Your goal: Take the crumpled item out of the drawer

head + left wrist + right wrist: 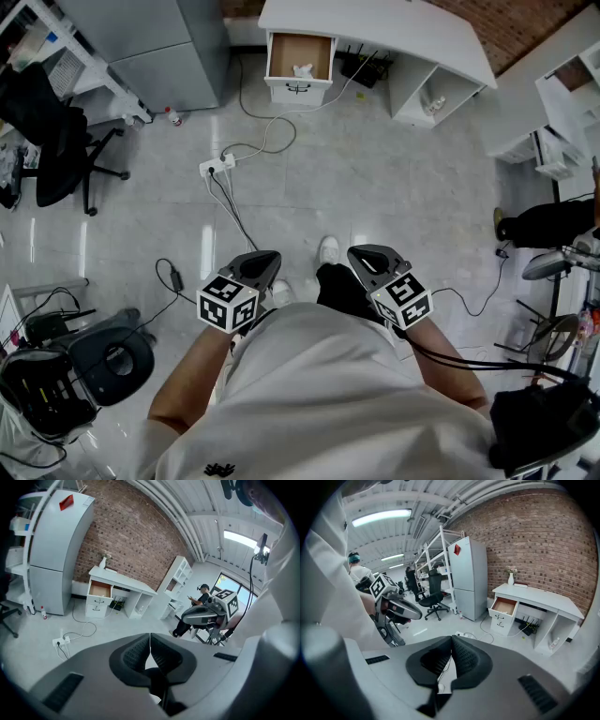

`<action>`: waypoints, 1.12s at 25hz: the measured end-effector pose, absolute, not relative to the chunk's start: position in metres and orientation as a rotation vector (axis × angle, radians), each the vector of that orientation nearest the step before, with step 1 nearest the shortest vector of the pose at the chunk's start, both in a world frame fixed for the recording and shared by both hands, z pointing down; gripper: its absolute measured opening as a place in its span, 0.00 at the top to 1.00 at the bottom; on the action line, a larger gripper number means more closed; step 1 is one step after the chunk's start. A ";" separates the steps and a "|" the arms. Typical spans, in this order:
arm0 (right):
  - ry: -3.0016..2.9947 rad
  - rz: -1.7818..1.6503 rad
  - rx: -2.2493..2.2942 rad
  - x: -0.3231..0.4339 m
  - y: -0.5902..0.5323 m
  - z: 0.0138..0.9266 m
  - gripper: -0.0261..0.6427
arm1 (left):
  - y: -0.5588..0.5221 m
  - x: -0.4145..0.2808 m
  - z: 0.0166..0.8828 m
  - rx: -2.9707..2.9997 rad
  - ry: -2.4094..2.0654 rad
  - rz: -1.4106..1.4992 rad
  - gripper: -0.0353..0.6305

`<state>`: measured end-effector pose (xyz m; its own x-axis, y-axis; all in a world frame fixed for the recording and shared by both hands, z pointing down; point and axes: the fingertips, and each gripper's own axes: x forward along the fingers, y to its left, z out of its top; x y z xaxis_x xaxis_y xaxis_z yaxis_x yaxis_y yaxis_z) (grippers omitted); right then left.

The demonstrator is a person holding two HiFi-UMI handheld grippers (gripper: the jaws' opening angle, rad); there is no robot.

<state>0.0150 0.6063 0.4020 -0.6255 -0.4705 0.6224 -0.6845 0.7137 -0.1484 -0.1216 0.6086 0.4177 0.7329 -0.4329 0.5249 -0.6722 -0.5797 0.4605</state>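
Drawer stands open holding a white crumpled item; left gripper and right gripper both closed, empty

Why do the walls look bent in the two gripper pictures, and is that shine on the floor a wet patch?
Left gripper view and right gripper view: wide-angle lenses bow the brick wall and the fridge and darken the corners. Head view: the pale streaks on the floor look like reflected ceiling light, probably not water. Right gripper view: the ceiling light strip is washed out.
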 end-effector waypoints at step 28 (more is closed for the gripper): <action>-2.442 0.631 0.881 0.159 0.314 0.427 0.83 | 0.293 0.047 0.407 2.314 -0.903 0.582 0.91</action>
